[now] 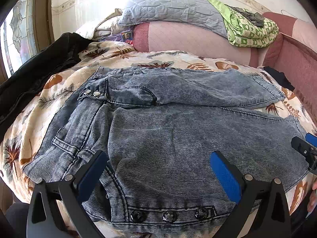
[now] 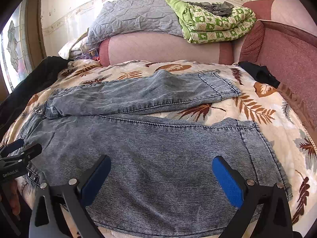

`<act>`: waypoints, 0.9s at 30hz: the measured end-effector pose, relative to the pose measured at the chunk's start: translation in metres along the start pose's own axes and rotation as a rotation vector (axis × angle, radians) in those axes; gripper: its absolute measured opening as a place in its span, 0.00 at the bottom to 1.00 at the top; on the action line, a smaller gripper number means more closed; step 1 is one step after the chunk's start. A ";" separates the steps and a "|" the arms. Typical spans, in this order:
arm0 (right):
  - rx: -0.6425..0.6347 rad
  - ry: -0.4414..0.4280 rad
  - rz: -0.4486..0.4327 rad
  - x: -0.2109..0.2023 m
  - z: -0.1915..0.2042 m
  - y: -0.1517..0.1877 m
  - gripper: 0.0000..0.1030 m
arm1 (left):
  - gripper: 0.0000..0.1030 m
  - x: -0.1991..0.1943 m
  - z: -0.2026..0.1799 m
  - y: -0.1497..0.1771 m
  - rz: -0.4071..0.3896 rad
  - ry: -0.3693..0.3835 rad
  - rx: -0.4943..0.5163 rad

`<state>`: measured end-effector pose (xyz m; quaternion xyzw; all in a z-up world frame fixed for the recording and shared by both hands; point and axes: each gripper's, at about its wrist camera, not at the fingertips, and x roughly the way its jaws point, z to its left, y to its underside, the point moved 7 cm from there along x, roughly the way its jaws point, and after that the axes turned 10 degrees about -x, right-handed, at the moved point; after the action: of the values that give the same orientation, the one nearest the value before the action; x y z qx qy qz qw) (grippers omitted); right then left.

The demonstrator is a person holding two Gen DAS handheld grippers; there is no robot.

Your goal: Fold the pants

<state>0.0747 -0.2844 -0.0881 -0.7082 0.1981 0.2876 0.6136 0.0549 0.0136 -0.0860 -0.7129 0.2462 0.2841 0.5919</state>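
Fingers spread wide on both sides, nothing between them: the left gripper [image 1: 158, 168] hovers over the waistband end of the jeans [image 1: 168, 130], the right gripper [image 2: 161, 170] over the near leg's lower half. Jeans lie flat across the leaf-print bedspread [image 2: 263, 107], legs side by side and slightly parted, hems toward the red headboard [image 2: 287, 53]. No fold made yet, by my read; leg-over-leg and the lengthwise fold both remain.

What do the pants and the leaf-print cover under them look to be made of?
Pants: apparently denim, acid-washed blue-grey, judging by fine diagonal ribbing, contrast stitching and metal snaps. Leaf-print cover: probably a soft plush or fleece blanket; its surface looks matte and fuzzy, though that is uncertain.
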 end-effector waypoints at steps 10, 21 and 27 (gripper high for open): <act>0.051 -0.035 0.000 -0.001 -0.003 -0.001 1.00 | 1.00 -0.002 0.002 -0.002 0.000 0.007 -0.007; 0.513 -0.191 0.349 -0.035 -0.164 0.022 1.00 | 1.00 -0.014 0.094 -0.044 0.169 0.076 -0.331; 0.634 -0.248 0.454 -0.018 -0.197 0.065 0.95 | 1.00 0.010 0.130 -0.029 0.284 0.023 -0.409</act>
<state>0.0522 -0.4902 -0.1095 -0.3822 0.3526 0.4238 0.7416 0.0676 0.1464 -0.0906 -0.7794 0.2880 0.4000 0.3866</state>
